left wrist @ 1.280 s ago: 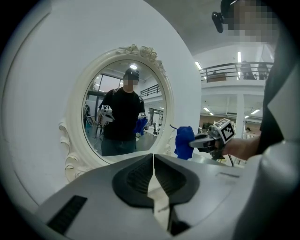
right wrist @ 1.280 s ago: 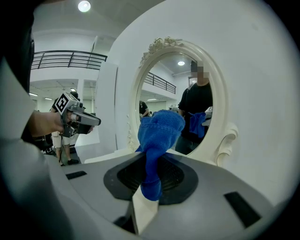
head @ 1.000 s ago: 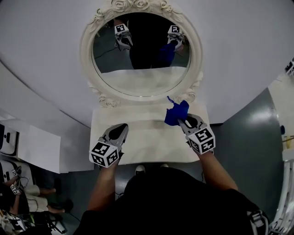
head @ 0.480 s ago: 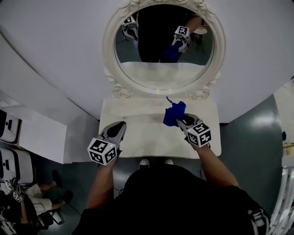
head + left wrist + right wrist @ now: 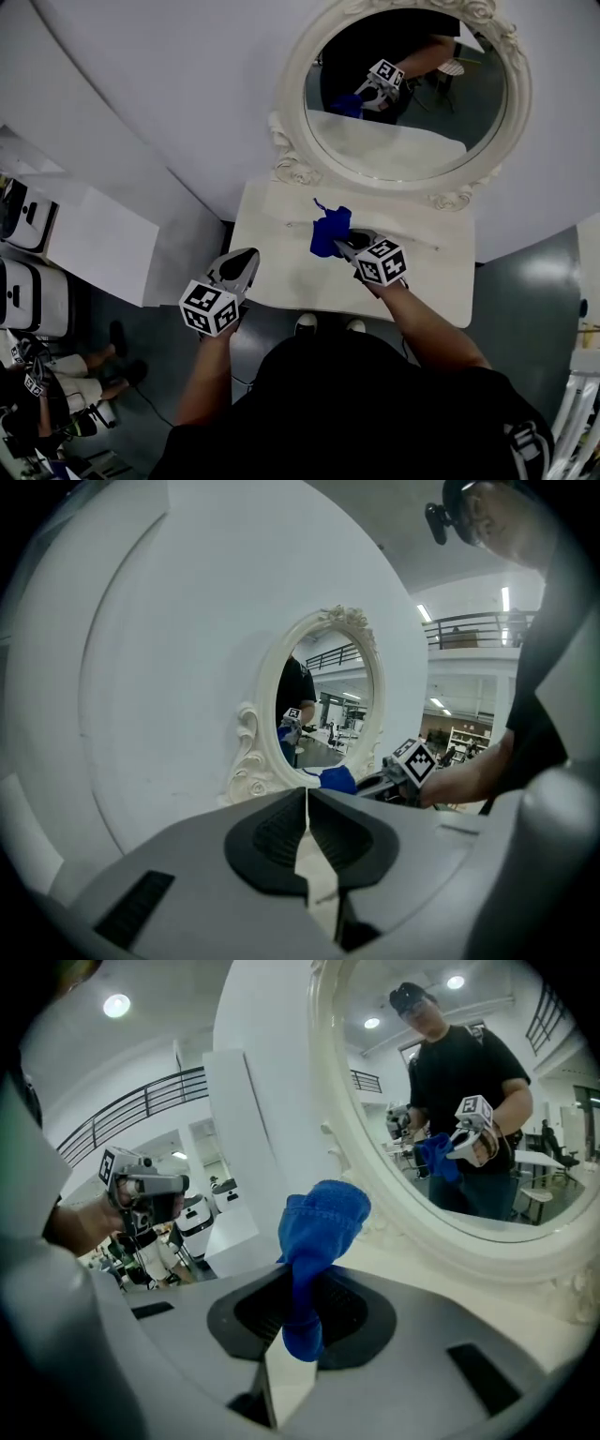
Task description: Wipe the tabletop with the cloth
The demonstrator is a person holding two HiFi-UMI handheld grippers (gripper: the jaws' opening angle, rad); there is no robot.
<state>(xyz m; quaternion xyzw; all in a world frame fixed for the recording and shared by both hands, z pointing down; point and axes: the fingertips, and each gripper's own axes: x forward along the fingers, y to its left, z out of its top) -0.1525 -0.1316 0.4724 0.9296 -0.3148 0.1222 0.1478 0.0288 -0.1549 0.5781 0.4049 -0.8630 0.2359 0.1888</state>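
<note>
A blue cloth [image 5: 329, 232] hangs bunched over the middle of the white tabletop [image 5: 281, 267], and my right gripper [image 5: 343, 243] is shut on it. In the right gripper view the blue cloth [image 5: 317, 1241] sticks up from between the jaws, in front of the mirror. My left gripper [image 5: 246, 259] is at the table's front left edge, shut with nothing in it. In the left gripper view its jaws meet [image 5: 307, 803], and the cloth [image 5: 336, 778] and the right gripper [image 5: 401, 772] show beyond them.
An oval mirror in an ornate white frame [image 5: 291, 159] stands at the back of the table against a white wall [image 5: 159, 84]. White machines [image 5: 23, 225] sit at the far left. Grey floor [image 5: 525, 281] lies to the right.
The head view has swung left, so the table and mirror now sit further right. The right gripper with the cloth has moved left toward the table's middle. The left gripper has barely moved.
</note>
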